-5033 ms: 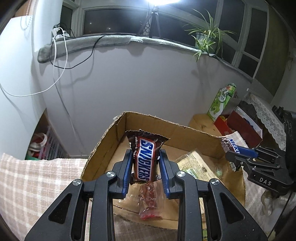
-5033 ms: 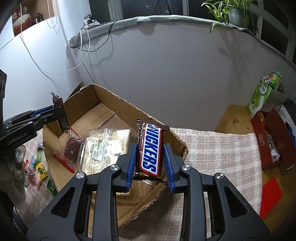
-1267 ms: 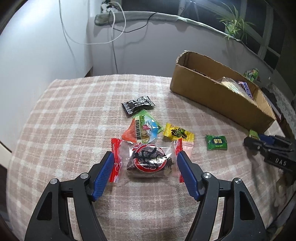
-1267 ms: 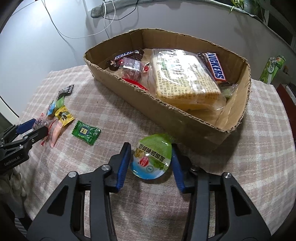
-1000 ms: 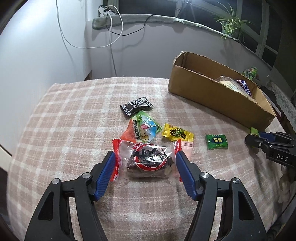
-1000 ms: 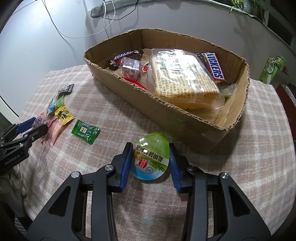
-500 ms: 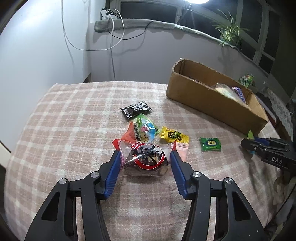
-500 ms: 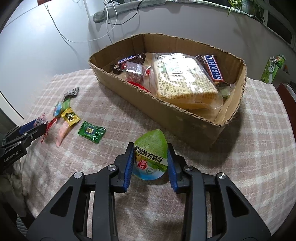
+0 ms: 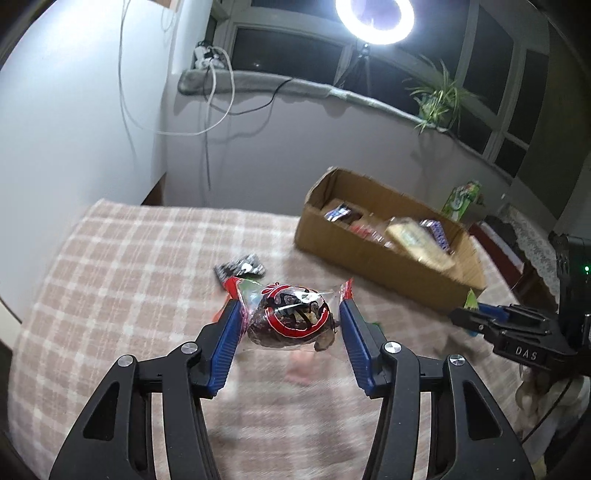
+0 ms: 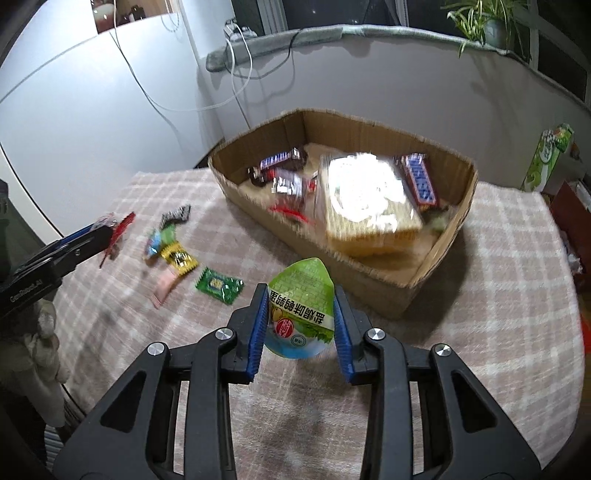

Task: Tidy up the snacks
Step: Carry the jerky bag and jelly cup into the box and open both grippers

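Tongs on the left (image 9: 290,325) pinch a clear red-ended snack packet (image 9: 291,319); right tongs (image 10: 298,325) pinch a green jelly cup (image 10: 300,308), both above the counter (image 10: 480,295).

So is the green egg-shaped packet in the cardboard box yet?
Not yet: the green packet sits clamped between the right gripper fingers, outside the cardboard box.

Night-time room with white walls and dark windows

A round table under a pink-and-white checked cloth (image 9: 122,258) spreads below and beyond the jaws. Far ahead of them, a white low wall (image 9: 280,147) carries a grey padded ledge (image 9: 258,83); white cables (image 9: 218,92) hang from it. Above, a glowing ring light (image 9: 375,18) and a green spider plant (image 9: 439,99) stand before black window panes (image 9: 291,55).
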